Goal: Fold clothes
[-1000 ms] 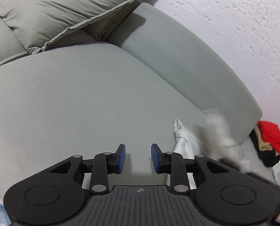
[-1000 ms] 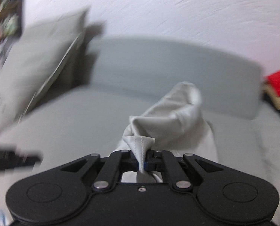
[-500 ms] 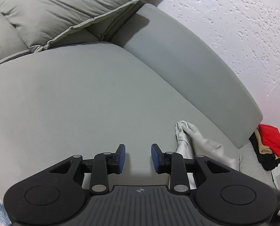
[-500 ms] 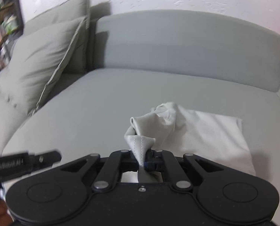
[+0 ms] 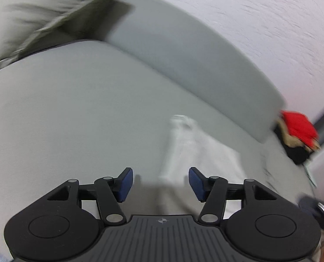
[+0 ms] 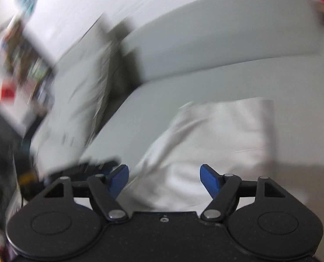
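Right wrist view: your right tool [image 6: 164,180] is spreading its jaws w/ nothing pinched, the white garment [image 6: 214,144] lying just ahead and under it on the grey sofa seat [image 6: 205,83], long axis running fwd-right. Left tool [image 5: 159,184] is opening too, empty, garment ahead-right of it; right hand looks nearer.

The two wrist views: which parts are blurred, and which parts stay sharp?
Left wrist view: the cushion and white garment are smeared, while the left hand-held gripper is crisp, its jaws opening. Right wrist view: stronger streaking over the shelves and sofa back; only the right hand-held gripper is sharp, also opening.
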The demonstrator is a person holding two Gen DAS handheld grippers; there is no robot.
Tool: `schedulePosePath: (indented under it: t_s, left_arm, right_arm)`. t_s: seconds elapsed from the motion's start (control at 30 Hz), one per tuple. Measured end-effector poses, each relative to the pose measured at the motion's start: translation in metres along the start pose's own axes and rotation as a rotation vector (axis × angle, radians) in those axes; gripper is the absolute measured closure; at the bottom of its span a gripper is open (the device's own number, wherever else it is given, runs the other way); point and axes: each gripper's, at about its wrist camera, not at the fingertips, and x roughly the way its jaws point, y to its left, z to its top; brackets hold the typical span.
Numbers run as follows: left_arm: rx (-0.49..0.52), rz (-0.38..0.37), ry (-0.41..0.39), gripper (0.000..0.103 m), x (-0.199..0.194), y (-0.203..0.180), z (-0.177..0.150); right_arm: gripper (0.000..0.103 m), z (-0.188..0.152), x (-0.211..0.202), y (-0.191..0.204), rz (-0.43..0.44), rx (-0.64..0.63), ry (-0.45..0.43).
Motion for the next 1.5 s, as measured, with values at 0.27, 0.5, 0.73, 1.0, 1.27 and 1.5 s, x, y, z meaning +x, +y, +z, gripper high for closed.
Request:
schedulePosePath:
  t_s: [0.27,0.5,0.73,1.0,1.27,1.5]
  left_arm:
    - [0.435,0.244,0.15,0.086,0.09,-0.08,-0.014]
    - [0.396,0.302,0.174,0.082,0.04,-0.061,-0.036]
    - [0.341,0.115,-0.019,0.084,0.016,-0.071,-0.011]
    - [0.374,-0.01,0.175,0.086,0.146,-0.086,0.019]
    - [-0.089,0.167,0.059,0.091,0.194,0.001,0.041]
    - [-0.154,0.481,-0.101,0.093,0.141,0.022,0.047]
  right_arm:
    - [0.087,-0.002,0.05,-0.028,-0.152,-0.094,0.022]
    - [0.081,-0.081,0.017,-0.009,-0.204,-0.473,0.104]
    - [0.068,-0.047,-0.018,-0.036,-0.05,-0.267,-0.033]
    - [0.085,0.021,0.103,-0.109,0.208,0.309,0.01]
    - [0.102,0.043,0.166,-0.16,0.123,0.464,-0.088]
    - [0.1,0.039,0.137,-0.175,-0.098,0.526,-0.337]
